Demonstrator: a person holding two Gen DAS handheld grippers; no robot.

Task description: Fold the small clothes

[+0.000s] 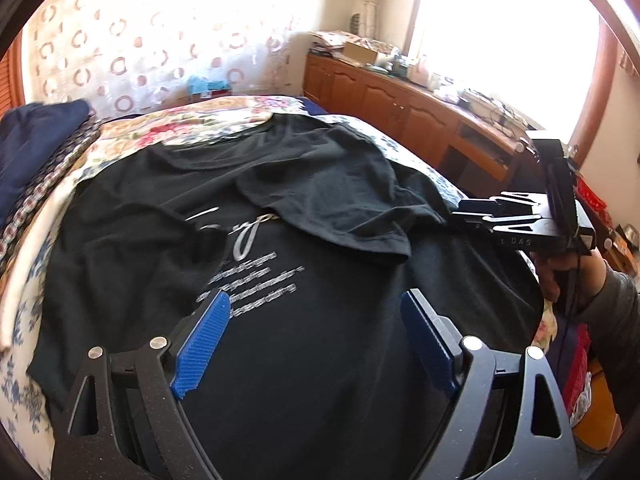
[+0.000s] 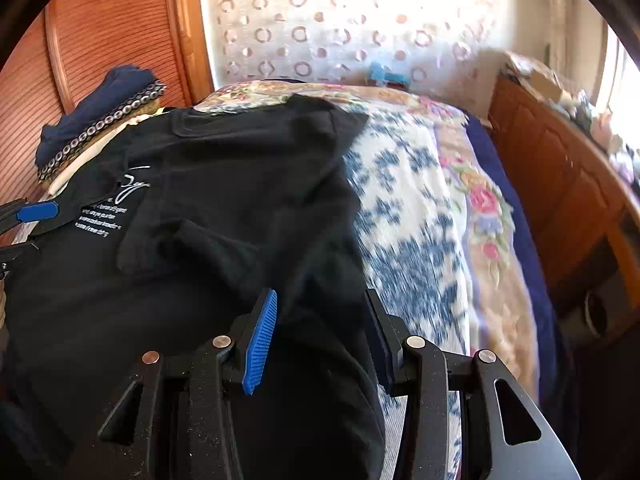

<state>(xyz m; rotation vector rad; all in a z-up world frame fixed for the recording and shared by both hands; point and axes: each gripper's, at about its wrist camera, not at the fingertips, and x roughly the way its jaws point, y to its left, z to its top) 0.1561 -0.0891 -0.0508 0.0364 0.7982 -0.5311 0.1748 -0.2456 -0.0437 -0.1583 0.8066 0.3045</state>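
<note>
A black T-shirt (image 1: pixel 320 272) with white printed text lies spread on the bed, one sleeve (image 1: pixel 332 196) folded over onto the chest. My left gripper (image 1: pixel 316 312) is open and empty, hovering over the shirt's lower front. My right gripper (image 2: pixel 320 320) is open above the shirt's (image 2: pixel 208 240) right edge, where the black cloth meets the bedcover. The right gripper also shows in the left wrist view (image 1: pixel 492 216), held by a hand at the shirt's right side. The left gripper's fingertips (image 2: pixel 38 212) show at the left edge of the right wrist view.
The bed has a floral bedcover (image 2: pixel 420 220). Folded dark blue and patterned clothes (image 1: pixel 36 152) are stacked at the bed's far left. A cluttered wooden cabinet (image 1: pixel 400 100) runs along the right wall under a bright window. A patterned curtain (image 2: pixel 340 32) hangs behind the bed.
</note>
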